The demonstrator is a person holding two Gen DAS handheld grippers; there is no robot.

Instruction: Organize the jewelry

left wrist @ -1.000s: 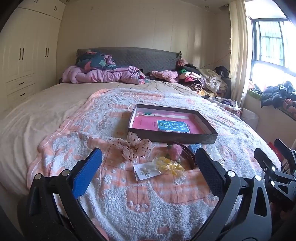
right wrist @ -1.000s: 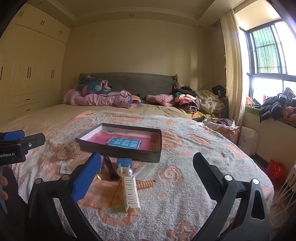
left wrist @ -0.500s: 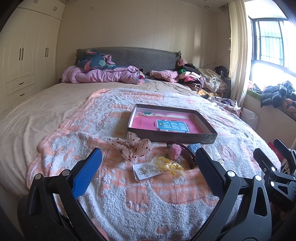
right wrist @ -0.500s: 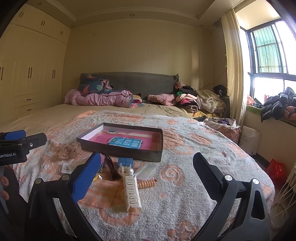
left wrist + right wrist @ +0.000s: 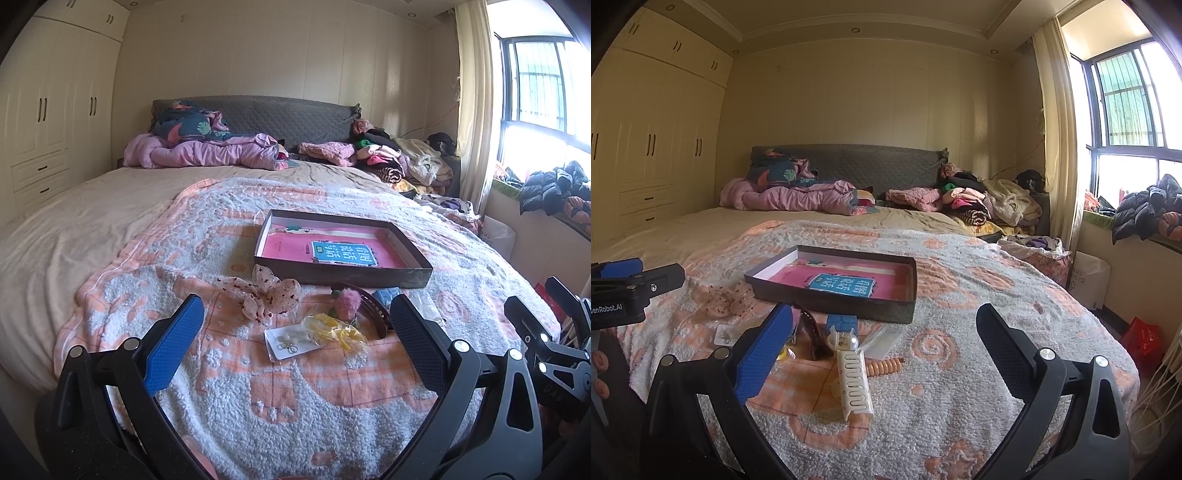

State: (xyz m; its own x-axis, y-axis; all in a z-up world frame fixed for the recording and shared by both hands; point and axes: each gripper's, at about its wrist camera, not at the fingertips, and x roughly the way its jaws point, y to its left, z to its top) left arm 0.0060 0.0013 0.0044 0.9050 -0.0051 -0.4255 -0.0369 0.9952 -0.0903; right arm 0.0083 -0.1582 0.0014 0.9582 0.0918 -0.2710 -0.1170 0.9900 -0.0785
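Grippers, left [image 5: 295,343] and right [image 5: 884,343], hung wide and empty over jewelry [image 5: 314,332] scattered just before the tray [image 5: 369,275]; sorting looked unstarted, first pick needing descent.

On the bed [image 5: 92,236] before you lay a tray [image 5: 413,275], with a scrunchie [image 5: 266,295], earring card [image 5: 291,341] and headband [image 5: 373,306] in front of it; a comb [image 5: 854,382] lay right of these.

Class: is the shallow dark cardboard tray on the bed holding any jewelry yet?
No. The dark tray holds only a pink booklet; accessories lie outside it.
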